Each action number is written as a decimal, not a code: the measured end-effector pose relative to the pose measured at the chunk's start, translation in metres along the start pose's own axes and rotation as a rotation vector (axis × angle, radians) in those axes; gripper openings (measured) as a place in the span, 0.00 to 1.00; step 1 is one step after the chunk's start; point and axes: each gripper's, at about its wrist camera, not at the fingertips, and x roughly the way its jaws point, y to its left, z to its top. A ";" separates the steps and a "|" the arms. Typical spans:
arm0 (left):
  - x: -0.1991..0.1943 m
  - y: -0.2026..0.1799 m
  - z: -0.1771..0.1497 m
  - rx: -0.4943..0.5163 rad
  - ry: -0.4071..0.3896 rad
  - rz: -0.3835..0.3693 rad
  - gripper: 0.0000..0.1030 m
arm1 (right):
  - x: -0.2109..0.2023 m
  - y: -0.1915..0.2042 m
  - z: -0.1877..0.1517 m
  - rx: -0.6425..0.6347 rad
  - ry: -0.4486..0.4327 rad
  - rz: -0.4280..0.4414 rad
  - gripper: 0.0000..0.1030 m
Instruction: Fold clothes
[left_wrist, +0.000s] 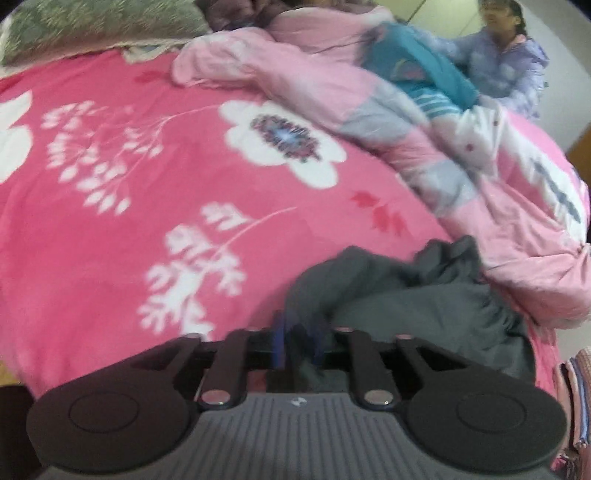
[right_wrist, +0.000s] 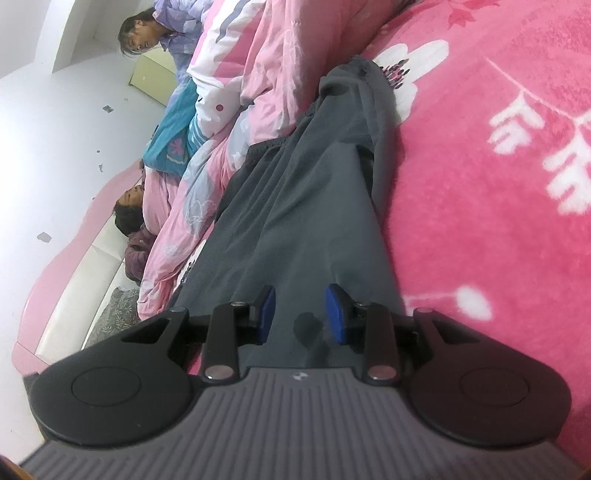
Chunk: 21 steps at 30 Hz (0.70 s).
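Note:
A dark grey garment (left_wrist: 406, 295) lies bunched on the pink flowered blanket (left_wrist: 147, 184). My left gripper (left_wrist: 299, 345) is shut on the grey garment, with cloth pinched between its blue pads. In the right wrist view the same grey garment (right_wrist: 295, 206) stretches away from the camera along the blanket (right_wrist: 480, 221), its elastic waistband at the far end. My right gripper (right_wrist: 300, 314) is open, its blue pads (right_wrist: 267, 308) apart, with the grey cloth lying between and under them. The left gripper's dark finger (right_wrist: 364, 158) shows holding the garment's far edge.
A rumpled pale pink quilt (left_wrist: 369, 110) with a teal garment (left_wrist: 417, 70) on it lies along the bed's side. One person (left_wrist: 506, 62) sits beyond it; another (right_wrist: 129, 206) lies under the quilt. A patterned pillow (left_wrist: 92, 29) is at the headboard. Folded cloth (left_wrist: 576, 398) sits at right.

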 end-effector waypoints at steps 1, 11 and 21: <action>-0.003 0.004 -0.003 -0.004 -0.009 0.010 0.39 | 0.000 0.000 0.000 0.000 0.000 0.000 0.27; -0.060 0.015 -0.010 0.108 -0.187 0.015 0.57 | -0.001 0.001 0.000 0.003 -0.003 0.013 0.29; -0.067 -0.059 -0.056 0.438 -0.081 -0.306 0.60 | -0.052 0.001 0.004 0.098 -0.075 0.010 0.40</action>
